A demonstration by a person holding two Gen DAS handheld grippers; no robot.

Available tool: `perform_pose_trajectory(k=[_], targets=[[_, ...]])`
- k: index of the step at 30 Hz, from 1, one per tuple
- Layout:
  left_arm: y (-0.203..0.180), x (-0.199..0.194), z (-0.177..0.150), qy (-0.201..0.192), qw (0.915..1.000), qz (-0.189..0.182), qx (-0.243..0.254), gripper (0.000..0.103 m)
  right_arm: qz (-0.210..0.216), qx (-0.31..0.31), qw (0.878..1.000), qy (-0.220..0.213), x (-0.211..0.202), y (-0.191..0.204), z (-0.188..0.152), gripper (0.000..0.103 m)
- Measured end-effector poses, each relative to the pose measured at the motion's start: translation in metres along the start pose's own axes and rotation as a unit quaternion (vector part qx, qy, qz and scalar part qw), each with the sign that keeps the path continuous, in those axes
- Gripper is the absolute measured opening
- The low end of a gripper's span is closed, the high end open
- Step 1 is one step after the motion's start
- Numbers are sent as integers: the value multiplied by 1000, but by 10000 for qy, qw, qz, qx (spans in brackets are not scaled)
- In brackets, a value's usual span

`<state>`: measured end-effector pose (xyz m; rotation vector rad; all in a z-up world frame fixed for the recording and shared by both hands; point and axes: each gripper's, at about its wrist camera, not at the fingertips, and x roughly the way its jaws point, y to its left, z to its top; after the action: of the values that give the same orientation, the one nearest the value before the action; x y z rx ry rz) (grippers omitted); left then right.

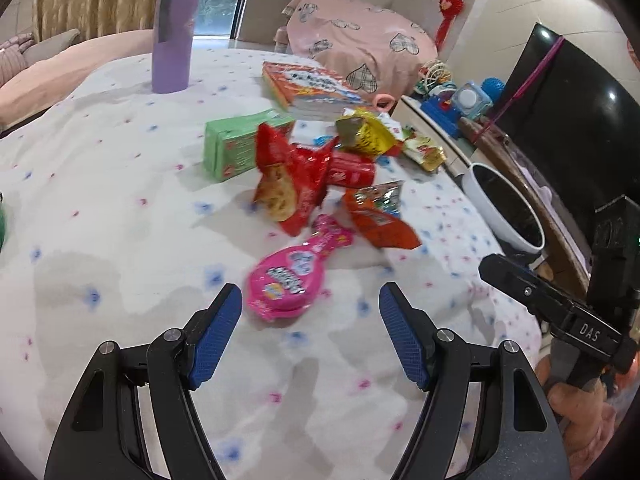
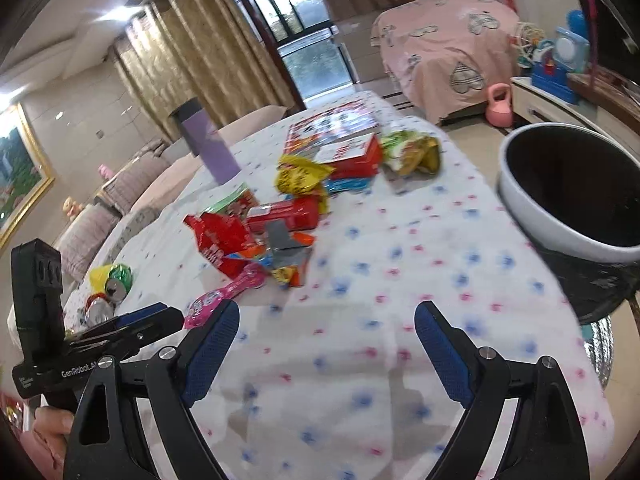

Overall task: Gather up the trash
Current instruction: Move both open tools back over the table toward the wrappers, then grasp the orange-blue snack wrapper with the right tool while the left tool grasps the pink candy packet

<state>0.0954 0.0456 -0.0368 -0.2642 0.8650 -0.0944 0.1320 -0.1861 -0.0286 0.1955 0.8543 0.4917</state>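
Observation:
A pile of snack wrappers lies on the spotted tablecloth (image 1: 120,208): a red bag (image 1: 292,184), an orange wrapper (image 1: 380,220), a gold bag (image 1: 364,132) and a pink candy wrapper (image 1: 284,280). My left gripper (image 1: 310,292) is open, the pink wrapper lying just ahead between its fingertips, untouched. My right gripper (image 2: 327,309) is open over bare cloth, nothing between its fingers; the pile (image 2: 248,236) lies ahead to its left. A white bin with a black liner (image 2: 568,196) stands beyond the table's right edge. Two crushed cans (image 2: 112,280) lie at the far left.
A purple tumbler (image 1: 172,36), a green tissue box (image 1: 236,144) and a picture book (image 1: 312,88) stand behind the pile. A dark TV screen (image 1: 580,112) and toys (image 1: 460,100) are on the right. A hand (image 2: 48,428) holds the left gripper (image 2: 160,314).

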Motion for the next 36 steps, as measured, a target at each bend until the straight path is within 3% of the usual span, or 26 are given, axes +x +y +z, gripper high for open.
perform_pose_trajectory(k=[10,16,21,23,25,36], targets=[[7,17,4,382,9985,90,370,73,220,-409,9984,320,41,29,8,56],[0,35,5,557,9960,120,689,73,316,-541,9973,395,61,33,20,52],[-6,45,5,509,9945,258,877,72,379,-660,9954,580,78,37,22,31],[-8,45,5,476,9939,338,940,55,391,-647,9950,656,83,36,20,15],[-9,45,6,467,9934,352,983,49,413,-610,9953,635,81,35,19,13],[-38,39,-1,495,9948,-169,876,48,268,-285,9988,309,35,3,17,8]])
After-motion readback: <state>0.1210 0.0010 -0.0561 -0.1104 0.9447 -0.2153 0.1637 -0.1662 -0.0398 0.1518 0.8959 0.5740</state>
